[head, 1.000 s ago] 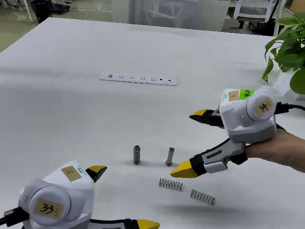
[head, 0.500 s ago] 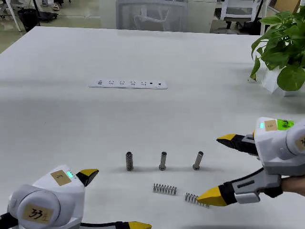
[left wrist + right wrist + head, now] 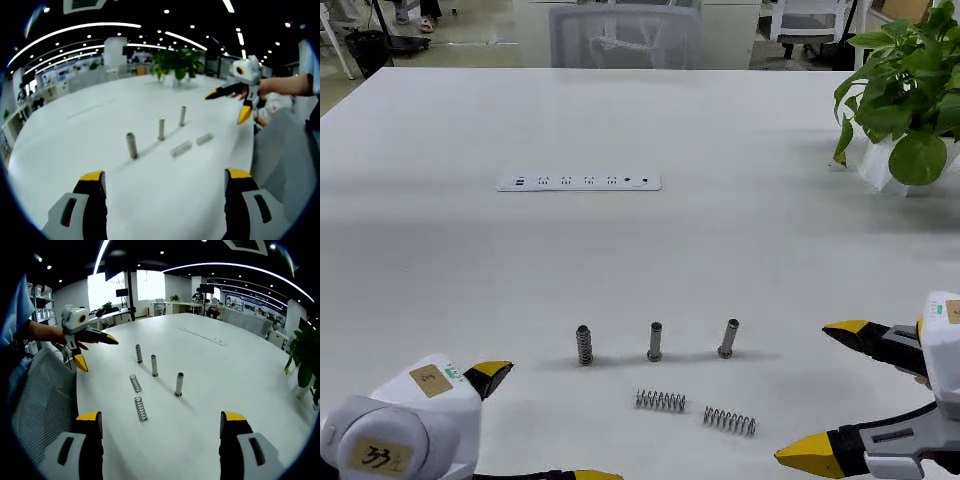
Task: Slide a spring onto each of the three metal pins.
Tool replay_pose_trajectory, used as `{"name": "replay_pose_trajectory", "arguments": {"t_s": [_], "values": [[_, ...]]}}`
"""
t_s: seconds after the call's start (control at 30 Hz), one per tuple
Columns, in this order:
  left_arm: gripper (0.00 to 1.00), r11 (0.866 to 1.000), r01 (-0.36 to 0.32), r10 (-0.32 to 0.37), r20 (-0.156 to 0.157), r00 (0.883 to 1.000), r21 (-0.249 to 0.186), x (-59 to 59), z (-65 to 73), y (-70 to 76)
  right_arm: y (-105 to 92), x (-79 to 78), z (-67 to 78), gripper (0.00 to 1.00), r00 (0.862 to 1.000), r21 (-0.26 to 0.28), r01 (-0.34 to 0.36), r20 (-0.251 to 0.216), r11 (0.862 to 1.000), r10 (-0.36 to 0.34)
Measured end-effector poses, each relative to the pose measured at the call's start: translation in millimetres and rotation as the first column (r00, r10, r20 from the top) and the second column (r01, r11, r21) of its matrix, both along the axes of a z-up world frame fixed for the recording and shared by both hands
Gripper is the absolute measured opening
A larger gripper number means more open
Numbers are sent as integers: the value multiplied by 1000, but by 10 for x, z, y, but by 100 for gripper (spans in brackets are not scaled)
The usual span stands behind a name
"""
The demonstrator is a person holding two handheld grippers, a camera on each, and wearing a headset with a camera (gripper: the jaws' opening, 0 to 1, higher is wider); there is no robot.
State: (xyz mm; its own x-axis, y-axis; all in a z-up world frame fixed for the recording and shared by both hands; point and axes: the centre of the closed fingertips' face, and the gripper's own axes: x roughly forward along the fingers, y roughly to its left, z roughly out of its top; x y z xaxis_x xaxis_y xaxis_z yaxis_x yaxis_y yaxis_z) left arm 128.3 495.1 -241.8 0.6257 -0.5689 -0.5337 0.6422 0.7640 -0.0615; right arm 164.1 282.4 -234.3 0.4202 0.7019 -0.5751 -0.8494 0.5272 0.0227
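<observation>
Right claw [image 3: 822,392] wide apart and empty; left claw [image 3: 540,425] likewise. I see two loose springs [image 3: 660,401] lying between them, just short of the pins [image 3: 655,341].

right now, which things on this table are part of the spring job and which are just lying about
Part of the job: left pin, spring already on it; middle pin, bare; right pin, bare; left loose spring; right loose spring; left gripper and right gripper, both open.

Just lying about: power strip; potted plant; chair behind the table.
</observation>
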Motion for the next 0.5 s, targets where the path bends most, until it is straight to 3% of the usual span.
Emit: {"name": "replay_pose_trajectory", "arguments": {"t_s": [0.27,0.5], "values": [[100,1000,9,-9,-11,1000,20,-22,-52,24,-93,-116,-23,99,999,12,50,-18,999,-50],[99,997,68,-67,-13,998,48,-2,-103,-89,-132,-155,-104,99,998,15,60,-34,998,-60]]}}
